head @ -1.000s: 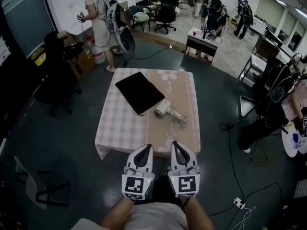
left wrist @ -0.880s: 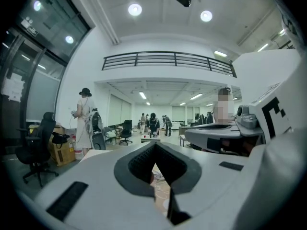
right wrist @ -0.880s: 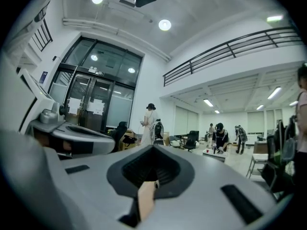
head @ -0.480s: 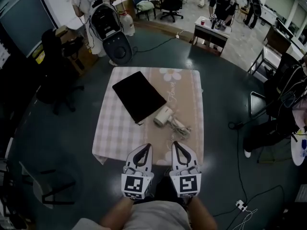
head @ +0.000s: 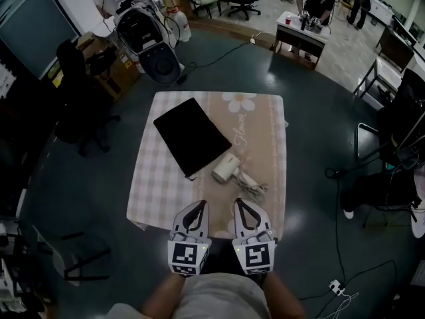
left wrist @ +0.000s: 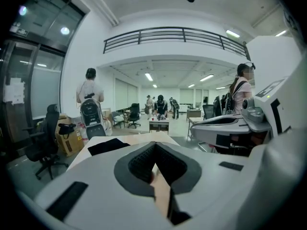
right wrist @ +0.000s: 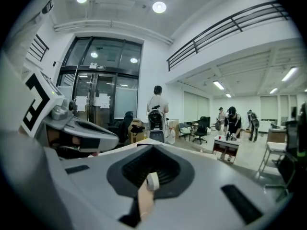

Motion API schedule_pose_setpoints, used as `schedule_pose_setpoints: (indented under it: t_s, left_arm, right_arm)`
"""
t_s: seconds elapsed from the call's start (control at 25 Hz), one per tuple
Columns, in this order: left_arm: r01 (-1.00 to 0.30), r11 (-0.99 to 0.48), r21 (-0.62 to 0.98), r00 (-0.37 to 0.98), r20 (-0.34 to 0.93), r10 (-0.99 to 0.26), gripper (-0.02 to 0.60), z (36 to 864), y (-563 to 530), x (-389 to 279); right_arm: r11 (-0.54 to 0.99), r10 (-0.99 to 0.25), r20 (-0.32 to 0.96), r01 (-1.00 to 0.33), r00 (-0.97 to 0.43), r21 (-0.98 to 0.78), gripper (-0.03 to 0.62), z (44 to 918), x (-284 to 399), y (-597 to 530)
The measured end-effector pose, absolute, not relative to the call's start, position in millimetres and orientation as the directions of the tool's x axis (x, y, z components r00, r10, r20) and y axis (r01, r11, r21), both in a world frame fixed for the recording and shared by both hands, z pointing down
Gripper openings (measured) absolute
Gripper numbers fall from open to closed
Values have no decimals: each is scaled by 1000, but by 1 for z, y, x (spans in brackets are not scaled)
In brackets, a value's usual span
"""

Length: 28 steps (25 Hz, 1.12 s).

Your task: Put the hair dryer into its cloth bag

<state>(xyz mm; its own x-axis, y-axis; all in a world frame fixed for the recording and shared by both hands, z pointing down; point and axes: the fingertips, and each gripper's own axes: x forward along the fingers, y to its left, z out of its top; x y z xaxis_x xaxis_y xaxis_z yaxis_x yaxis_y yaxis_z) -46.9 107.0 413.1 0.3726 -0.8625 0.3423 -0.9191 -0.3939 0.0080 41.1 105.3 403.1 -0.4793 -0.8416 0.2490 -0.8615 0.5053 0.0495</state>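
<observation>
A black cloth bag [head: 191, 135] lies flat on the far left part of the table [head: 159, 185], which has a checked pink cloth. The white hair dryer [head: 226, 167] lies near the table's middle, its cord [head: 252, 185] bunched to its right. My left gripper [head: 197, 207] and right gripper [head: 240, 204] hover side by side over the near table edge, both shut and holding nothing. In the left gripper view the left gripper [left wrist: 154, 146] shows closed jaws, with the bag [left wrist: 108, 145] beyond. The right gripper [right wrist: 152, 148] is closed too, and the dryer [right wrist: 152, 181] shows through its gap.
A black office chair [head: 80, 102] stands left of the table. A person with a backpack rig [head: 143, 35] is behind it, by a small desk [head: 302, 35]. Cables run over the floor on the right [head: 332, 198]. A low chair frame [head: 73, 258] stands near left.
Both grippers have come forward and down towards the table's near edge, and the table now sits closer in the head view. The jaws stayed shut. The person at the back has shifted.
</observation>
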Motion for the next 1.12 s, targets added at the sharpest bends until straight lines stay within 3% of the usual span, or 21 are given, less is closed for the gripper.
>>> schedule_pose_setpoints:
  t_s: [0.44, 1.12]
  left_arm:
    - [-926, -373, -48, 322, 414, -852, -3, 436, 73, -58]
    - [-802, -573, -169, 331, 673, -662, -3, 540, -11, -78]
  right_arm:
    - [553, -801, 289, -833, -524, 22, 14, 425, 31, 77]
    - [463, -810, 403, -886, -427, -8, 14, 484, 34, 21]
